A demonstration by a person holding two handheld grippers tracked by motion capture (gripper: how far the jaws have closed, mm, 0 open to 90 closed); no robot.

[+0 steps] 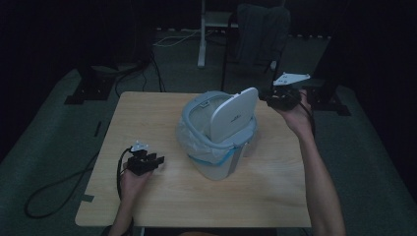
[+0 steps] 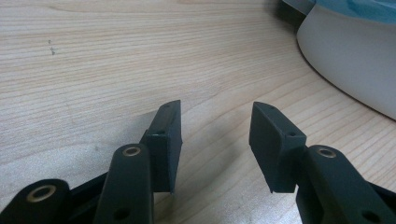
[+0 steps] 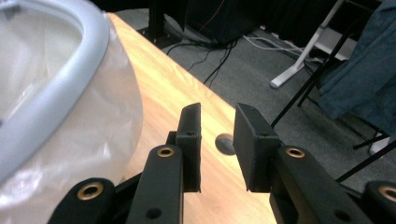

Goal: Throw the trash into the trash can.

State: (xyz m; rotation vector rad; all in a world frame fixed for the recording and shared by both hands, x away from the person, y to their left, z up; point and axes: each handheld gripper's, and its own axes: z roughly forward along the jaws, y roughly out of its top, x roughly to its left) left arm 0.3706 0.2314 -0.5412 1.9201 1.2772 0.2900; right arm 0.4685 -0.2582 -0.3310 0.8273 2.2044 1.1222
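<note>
Grippers flank the bin: left gripper (image 1: 158, 161) rests near the desk's (image 1: 147, 105) left edge, jaws apart on nothing; bin (image 1: 219, 147) stands mid-desk, lid (image 1: 233, 114) tipped up inside its rim; right gripper (image 1: 273, 100), narrow and empty, hovers near the far right corner. A careless nudge there could knock the lid down or tear the liner bag (image 3: 102, 135).

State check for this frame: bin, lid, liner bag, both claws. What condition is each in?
Waste bin: upright on the table, open.
Lid: raised, tilted up over the rim.
Liner bag: fitted, folded over the outside under the rim ring.
Left claw: open, empty, low over the table.
Right claw: jaws apart, nothing between them, beside the bin.
</note>
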